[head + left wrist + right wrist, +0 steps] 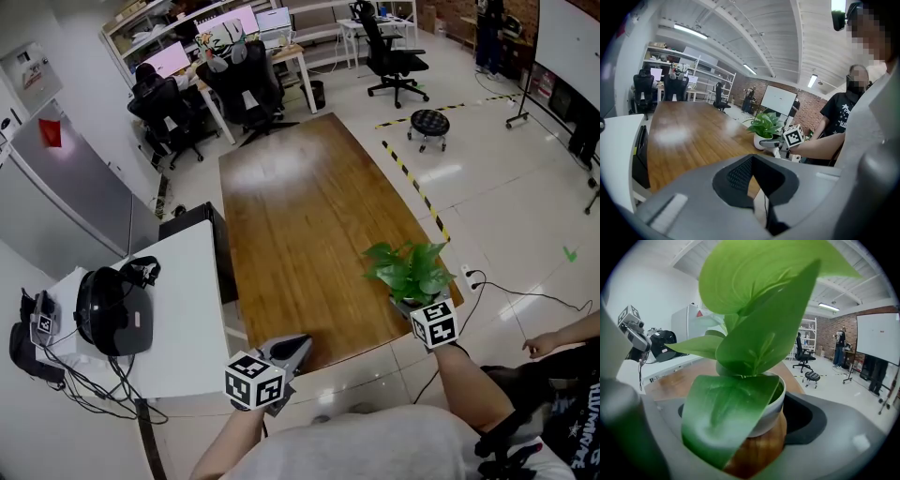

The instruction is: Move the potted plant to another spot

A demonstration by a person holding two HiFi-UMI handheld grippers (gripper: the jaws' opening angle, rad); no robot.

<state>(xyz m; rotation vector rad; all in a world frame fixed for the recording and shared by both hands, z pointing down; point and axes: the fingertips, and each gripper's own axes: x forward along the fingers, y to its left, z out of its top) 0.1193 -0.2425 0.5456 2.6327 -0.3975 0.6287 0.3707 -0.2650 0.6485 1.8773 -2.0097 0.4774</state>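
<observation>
We had the right gripper (406, 302) clamped on the pot of the potted plant (409, 266), which was upright at the near right corner of the wooden bench (300, 206). Our left gripper (296, 351) hung by the bench's near edge, jaws closed together and empty.

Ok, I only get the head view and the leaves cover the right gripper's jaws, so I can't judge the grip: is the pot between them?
Observer: Yes. The right gripper view shows the white pot between the wide-set jaws of the right gripper; whether the pads press on it, I cannot tell.
Operator: Is the pot off the table?
Observer: It seems not. In the left gripper view its base looks set on the wooden table.
</observation>
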